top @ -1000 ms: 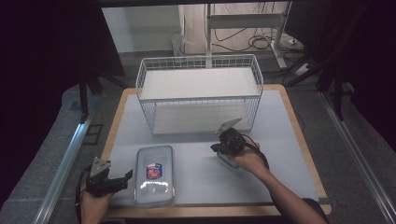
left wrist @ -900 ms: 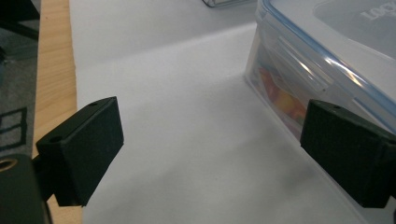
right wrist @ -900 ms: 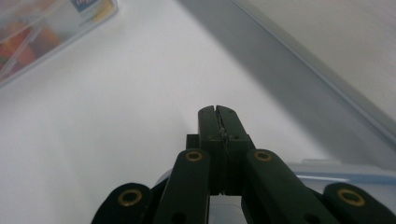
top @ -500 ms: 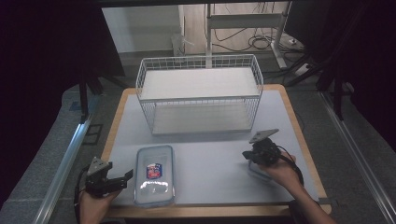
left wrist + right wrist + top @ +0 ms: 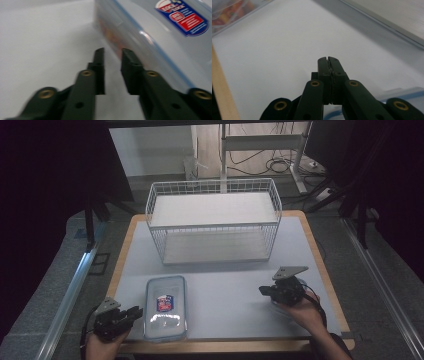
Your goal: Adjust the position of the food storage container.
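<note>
Left claw [image 5: 134, 312] being narrowed, empty, beside lidded container [image 5: 165, 312] for pushing; right claw [image 5: 265, 291] being kept closed, empty, over worktop [image 5: 225, 280]

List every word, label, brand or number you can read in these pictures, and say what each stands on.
"LOCK & LOCK", partly cut off and blurred, in white on the blue and red sticker on the lid of the clear plastic container.
The sticker's red panel carries smaller print: too blurred to read.
Colourful printing inside the container: unreadable.

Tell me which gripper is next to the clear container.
The left gripper, beside the clear container; its jaws have just been closing, nothing between them. The right gripper is apart, far right.
</note>
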Demonstrator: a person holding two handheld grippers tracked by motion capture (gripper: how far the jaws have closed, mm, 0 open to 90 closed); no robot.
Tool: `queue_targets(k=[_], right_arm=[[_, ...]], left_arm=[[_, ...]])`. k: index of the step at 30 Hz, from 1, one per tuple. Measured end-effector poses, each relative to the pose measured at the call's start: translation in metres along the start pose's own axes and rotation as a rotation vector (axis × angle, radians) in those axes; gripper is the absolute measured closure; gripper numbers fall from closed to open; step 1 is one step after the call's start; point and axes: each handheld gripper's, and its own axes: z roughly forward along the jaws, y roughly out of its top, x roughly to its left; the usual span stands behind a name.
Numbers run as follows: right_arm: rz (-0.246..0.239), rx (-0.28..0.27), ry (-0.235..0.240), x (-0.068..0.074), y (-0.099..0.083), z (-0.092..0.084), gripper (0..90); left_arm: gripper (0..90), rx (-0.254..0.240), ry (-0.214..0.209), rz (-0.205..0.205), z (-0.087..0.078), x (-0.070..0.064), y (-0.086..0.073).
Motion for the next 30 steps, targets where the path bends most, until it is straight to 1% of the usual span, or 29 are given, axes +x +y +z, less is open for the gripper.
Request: queue_targets(k=[1, 2, 3, 4, 5, 8, 9, 14, 15, 16, 17, 19, 22, 24, 25, 30], right_arm=[[-0.003, 0.000, 0.006, 0.002, 0.000, 0.000, 88.7], [-0.008, 0.000, 0.014, 0.006, 0.000, 0.001, 88.3], [-0.016, -0.003, 0.018, 0.008, 0.000, 0.001, 88.0], [-0.017, -0.003, 0.024, 0.010, 0.000, 0.001, 87.7], [-0.019, -0.005, 0.030, 0.012, -0.001, 0.001, 87.6], [-0.022, -0.003, 0.041, 0.017, -0.001, 0.002, 87.2], [-0.023, -0.002, 0.045, 0.018, -0.002, 0.002, 87.2], [-0.013, -0.004, 0.074, 0.024, -0.005, 0.000, 87.0], [-0.012, -0.005, 0.084, 0.027, -0.006, -0.001, 87.0], [-0.012, -0.005, 0.084, 0.027, -0.006, -0.001, 87.0], [-0.014, -0.005, 0.089, 0.028, -0.007, -0.001, 86.9], [-0.016, -0.006, 0.105, 0.034, -0.010, -0.003, 86.8], [-0.022, -0.002, 0.135, 0.044, -0.015, -0.003, 86.3], [-0.031, 0.007, 0.148, 0.051, -0.018, -0.002, 86.3], [-0.033, 0.011, 0.157, 0.054, -0.019, -0.002, 86.1], [-0.046, 0.027, 0.175, 0.064, -0.024, -0.001, 85.5]], left_arm=[[84.0, 0.019, 0.016, 0.010, 0.003, -0.003, 0.002], [87.0, 0.037, 0.011, 0.016, 0.006, -0.005, 0.001], [89.2, 0.038, 0.011, 0.016, 0.007, -0.007, 0.000], [89.8, 0.033, 0.006, 0.008, 0.006, -0.007, 0.000], [89.7, 0.037, -0.011, -0.006, 0.006, -0.006, 0.000], [89.8, 0.044, -0.040, -0.019, 0.010, -0.011, 0.002], [89.8, 0.047, -0.050, -0.015, 0.011, -0.013, 0.003], [89.8, 0.062, -0.109, 0.025, 0.026, -0.034, 0.012], [89.7, 0.071, -0.133, 0.039, 0.032, -0.043, 0.016], [89.8, 0.071, -0.133, 0.039, 0.032, -0.043, 0.016], [89.8, 0.075, -0.149, 0.052, 0.035, -0.049, 0.017], [89.7, 0.082, -0.180, 0.067, 0.039, -0.058, 0.018], [89.7, 0.088, -0.214, 0.079, 0.041, -0.069, 0.017], [89.7, 0.092, -0.233, 0.100, 0.045, -0.080, 0.017], [89.7, 0.094, -0.246, 0.102, 0.047, -0.084, 0.017], [89.6, 0.108, -0.308, 0.148, 0.062, -0.104, 0.024]])
